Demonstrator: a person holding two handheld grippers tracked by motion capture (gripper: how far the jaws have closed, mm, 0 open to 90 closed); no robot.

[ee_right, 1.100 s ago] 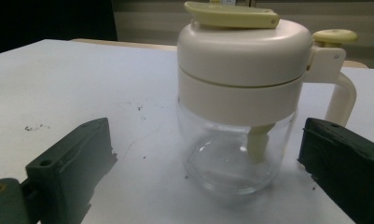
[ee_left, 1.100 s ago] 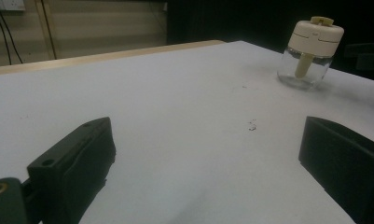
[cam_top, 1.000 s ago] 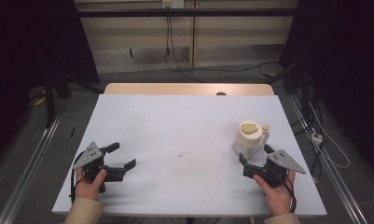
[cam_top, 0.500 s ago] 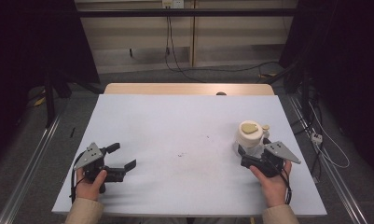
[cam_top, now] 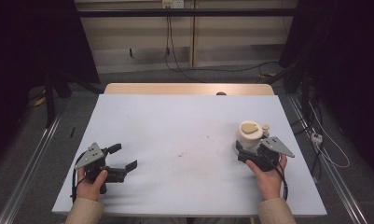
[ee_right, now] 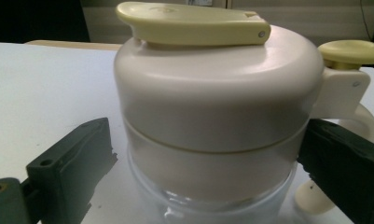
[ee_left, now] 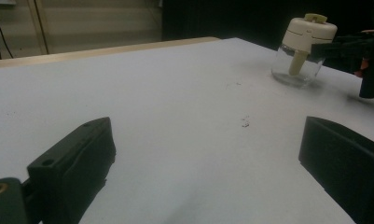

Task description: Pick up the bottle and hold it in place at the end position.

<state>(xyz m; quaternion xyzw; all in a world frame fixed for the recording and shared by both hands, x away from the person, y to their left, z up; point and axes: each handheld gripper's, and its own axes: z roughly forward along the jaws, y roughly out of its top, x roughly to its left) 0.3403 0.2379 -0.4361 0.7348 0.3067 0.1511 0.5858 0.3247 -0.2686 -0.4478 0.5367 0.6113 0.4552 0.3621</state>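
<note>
Right gripper at the table's right side, near the front edge, held by the right hand. Its 2 jaws are spread wide and bracket the jar. In the right gripper view the jar stands upright between them: the jaw at that view's right edge meets or nearly meets the jar's side, and a visible gap remains at the other jaw. No squeeze evident.

Jar: clear glass base, cream cap, pale yellow flip lid, side knob.

Left gripper at the front left, held by the left hand, well apart from the jar. Its jaws are spread wide with bare tabletop between them; nothing held.
</note>
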